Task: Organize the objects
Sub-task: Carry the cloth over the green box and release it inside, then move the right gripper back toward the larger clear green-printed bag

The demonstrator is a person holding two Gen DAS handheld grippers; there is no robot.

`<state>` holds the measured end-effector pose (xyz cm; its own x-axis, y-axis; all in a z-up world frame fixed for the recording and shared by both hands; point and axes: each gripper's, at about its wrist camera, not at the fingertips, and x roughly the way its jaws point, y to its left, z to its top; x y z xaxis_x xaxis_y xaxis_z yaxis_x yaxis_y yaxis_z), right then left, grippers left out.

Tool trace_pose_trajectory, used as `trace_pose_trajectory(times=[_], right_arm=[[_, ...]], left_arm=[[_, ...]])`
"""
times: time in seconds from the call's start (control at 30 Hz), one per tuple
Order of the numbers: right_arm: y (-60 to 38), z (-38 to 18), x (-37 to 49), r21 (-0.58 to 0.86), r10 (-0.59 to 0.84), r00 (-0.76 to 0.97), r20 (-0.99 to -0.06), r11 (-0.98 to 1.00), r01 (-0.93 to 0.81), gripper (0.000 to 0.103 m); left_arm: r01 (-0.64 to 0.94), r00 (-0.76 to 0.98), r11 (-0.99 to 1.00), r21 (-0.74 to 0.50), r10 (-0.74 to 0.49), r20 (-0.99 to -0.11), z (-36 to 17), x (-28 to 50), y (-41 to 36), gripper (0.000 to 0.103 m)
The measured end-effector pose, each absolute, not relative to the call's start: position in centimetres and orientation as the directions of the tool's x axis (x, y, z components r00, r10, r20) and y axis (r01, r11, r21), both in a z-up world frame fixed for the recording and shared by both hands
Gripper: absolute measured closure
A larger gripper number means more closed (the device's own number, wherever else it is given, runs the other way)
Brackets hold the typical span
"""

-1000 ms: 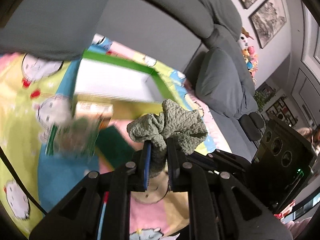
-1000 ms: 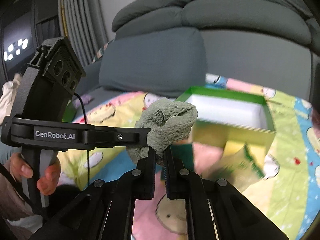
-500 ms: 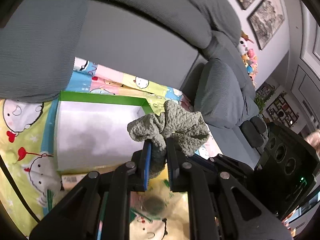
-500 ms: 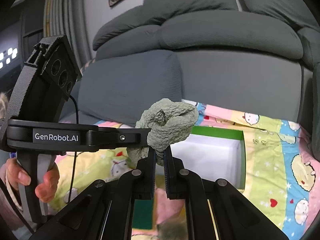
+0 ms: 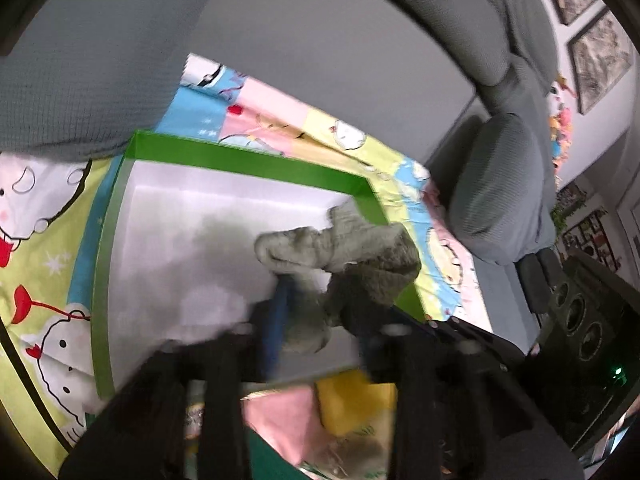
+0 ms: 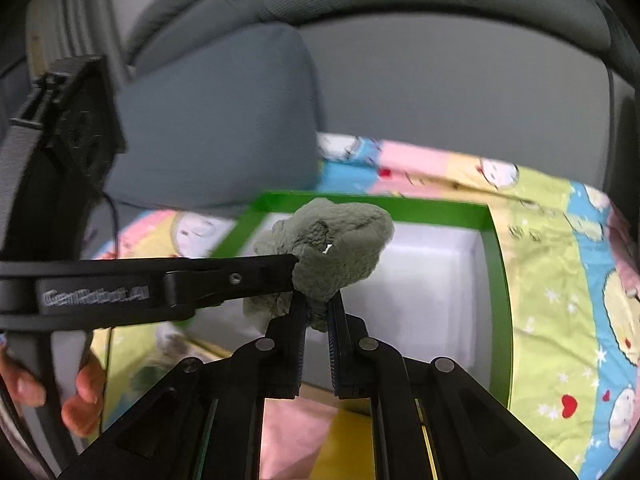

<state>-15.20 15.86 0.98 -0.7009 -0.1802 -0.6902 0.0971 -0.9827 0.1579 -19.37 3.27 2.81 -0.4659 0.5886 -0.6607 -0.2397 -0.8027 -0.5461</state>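
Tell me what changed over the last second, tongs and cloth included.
Both tongs carried the green cloth from in front of the green box to above its white inside. The left tongs have just been opening, the cloth between their fingers; whether they touch it is blurred. The right tongs stay clamped on it. The box stayed put.

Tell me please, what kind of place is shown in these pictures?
Most likely a home living room. A large grey sofa with loose cushions fills the background, framed pictures hang on the wall, and a children's cartoon-print blanket is spread out under a green box.
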Motion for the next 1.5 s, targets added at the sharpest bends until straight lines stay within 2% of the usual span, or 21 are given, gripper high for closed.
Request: trace_pose_trajectory(times=[0.03, 0.1, 0.13, 0.2, 0.27, 0.3, 0.33, 0.5, 0.87, 1.13, 1.5], right_arm=[[16.1, 0.7, -15.5, 0.161, -0.175, -0.692, -0.701, -0.983, 0.085, 0.094], [16.4, 0.4, -15.8, 0.161, -0.159, -0.678, -0.718, -0.985, 0.062, 0.089], [16.5, 0.3, -15.9, 0.155, -0.149, -0.673, -0.724, -0.987, 0.051, 0.082], [16.8, 0.2, -15.8, 0.15, -0.136, -0.667, -0.732, -0.988, 0.036, 0.067], [17.2, 0.4, -15.4, 0.137, -0.108, -0.667, -0.737, -0.99, 0.009, 0.039], [17.3, 0.6, -15.2, 0.135, -0.101, -0.67, -0.735, -0.991, 0.001, 0.034], [17.5, 0.9, -14.8, 0.137, -0.097, -0.679, -0.728, -0.991, -0.004, 0.029], [18.6, 2.1, -12.9, 0.146, -0.089, -0.701, -0.708, -0.989, -0.022, 0.028], [18.9, 3.6, -5.7, 0.161, -0.092, -0.719, -0.689, -0.986, -0.029, 0.027], [18.5, 4.1, -1.9, 0.173, -0.09, -0.732, -0.675, -0.984, -0.038, 0.027], [18.5, 3.4, 1.1, 0.176, -0.09, -0.724, -0.684, -0.983, -0.044, 0.027]], left_arm=[[-0.229, -0.47, -0.812, -0.537, 0.575, -0.67, 2.5, -19.5, 3.2, 0.041], [-0.212, -0.477, -0.825, -0.524, 0.555, -0.681, 2.1, -19.7, 3.0, 0.025], [-0.203, -0.479, -0.831, -0.518, 0.546, -0.687, 1.9, -19.8, 2.9, 0.02], [-0.189, -0.487, -0.85, -0.492, 0.516, -0.705, 1.9, -19.8, 2.7, 0.018], [-0.181, -0.502, -0.867, -0.464, 0.487, -0.715, 2.0, -19.5, 2.4, 0.008], [-0.179, -0.517, -0.877, -0.446, 0.47, -0.716, 2.2, -19.2, 2.2, 0.001], [-0.178, -0.529, -0.885, -0.43, 0.454, -0.716, 2.4, -19.0, 2.2, 0.001], [-0.19, -0.572, -0.932, -0.309, 0.361, -0.737, 3.8, -16.5, 2.1, 0.001], [-0.229, -0.669, -0.969, -0.091, 0.225, -0.709, 6.0, -8.7, 3.5, 0.001], [-0.258, -0.713, -0.966, -0.016, 0.201, -0.671, 6.9, -4.5, 4.8, 0.001], [-0.285, -0.718, -0.958, 0.008, 0.208, -0.665, 6.9, -1.4, 5.8, 0.001]])
